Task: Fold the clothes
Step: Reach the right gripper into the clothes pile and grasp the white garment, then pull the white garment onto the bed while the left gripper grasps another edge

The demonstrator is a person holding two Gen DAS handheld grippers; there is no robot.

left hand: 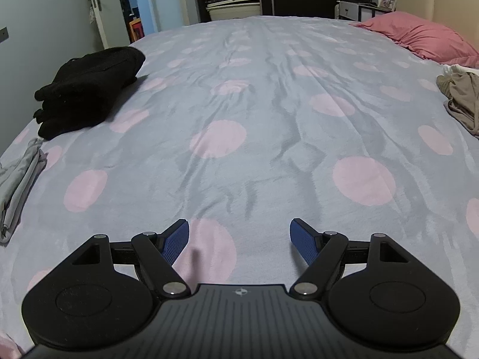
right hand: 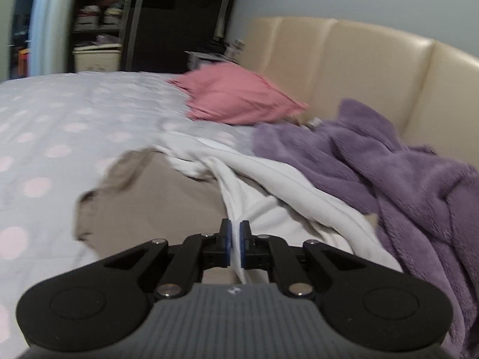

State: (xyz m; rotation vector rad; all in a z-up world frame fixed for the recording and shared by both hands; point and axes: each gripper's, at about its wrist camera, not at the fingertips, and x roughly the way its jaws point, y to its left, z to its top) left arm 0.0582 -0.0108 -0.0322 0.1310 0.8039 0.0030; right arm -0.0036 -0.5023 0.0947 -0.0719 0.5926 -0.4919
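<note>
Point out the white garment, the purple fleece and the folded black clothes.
white garment [right hand: 269, 209]: right wrist view, on its bunched middle.
purple fleece [right hand: 404, 179]: right wrist view, on its plush centre.
folded black clothes [left hand: 89, 86]: left wrist view, top of stack.

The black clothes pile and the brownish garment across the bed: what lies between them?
Nothing but bare spotted bedspread, seen in the left wrist view: the black clothes pile sits left, the brownish garment at the right edge.

Left gripper [left hand: 239, 240] & right gripper [right hand: 236, 246]: black linkage arms w/ silver pivot screws, round black side discs, ribbed grey body w/ small emblem, blue textured pads [left hand: 176, 242].
</note>
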